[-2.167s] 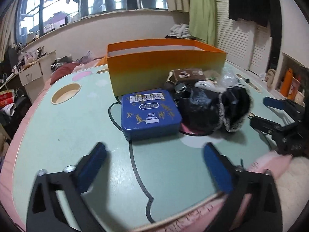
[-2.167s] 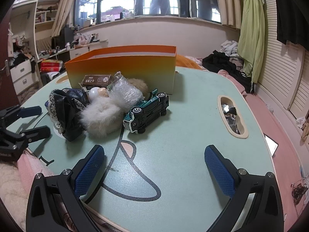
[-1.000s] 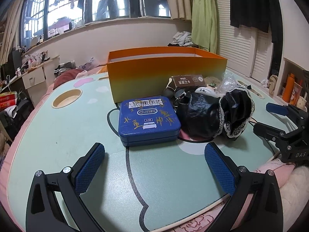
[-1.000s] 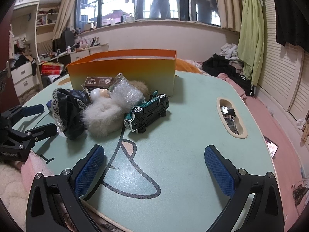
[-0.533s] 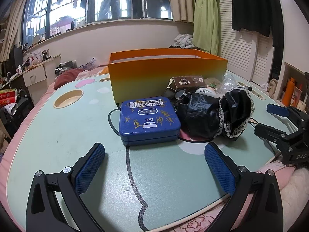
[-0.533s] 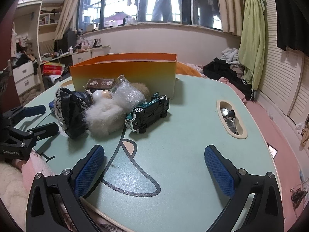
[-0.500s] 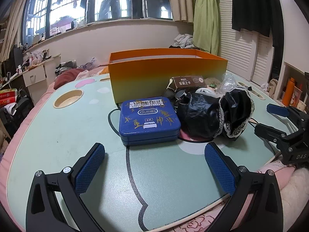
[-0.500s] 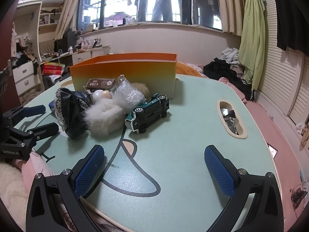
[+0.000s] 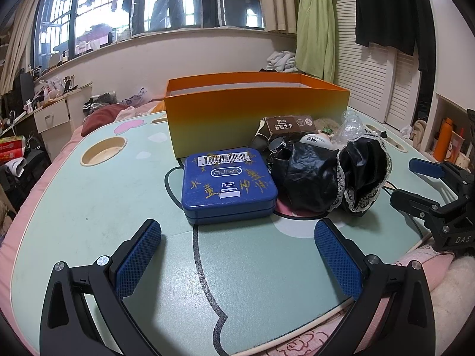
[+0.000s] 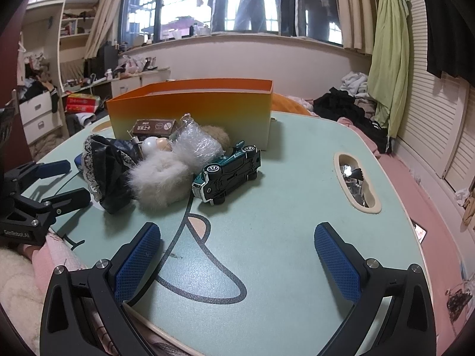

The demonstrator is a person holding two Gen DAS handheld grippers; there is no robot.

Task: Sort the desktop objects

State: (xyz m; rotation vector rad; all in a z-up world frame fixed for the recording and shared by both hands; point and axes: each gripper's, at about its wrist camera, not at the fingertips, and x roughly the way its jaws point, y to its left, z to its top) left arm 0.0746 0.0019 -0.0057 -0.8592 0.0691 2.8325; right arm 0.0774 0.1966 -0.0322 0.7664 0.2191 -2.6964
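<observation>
Left wrist view shows my left gripper (image 9: 237, 252) wide open, holding nothing; right gripper (image 10: 237, 252) the same. I judge sorting not started: blue tin (image 9: 228, 185), toy car (image 10: 227, 173) lie outside the orange box (image 9: 255, 112).

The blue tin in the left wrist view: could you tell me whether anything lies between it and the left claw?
Nothing visible does: only bare table lies between the open left claw and the blue tin.
</observation>
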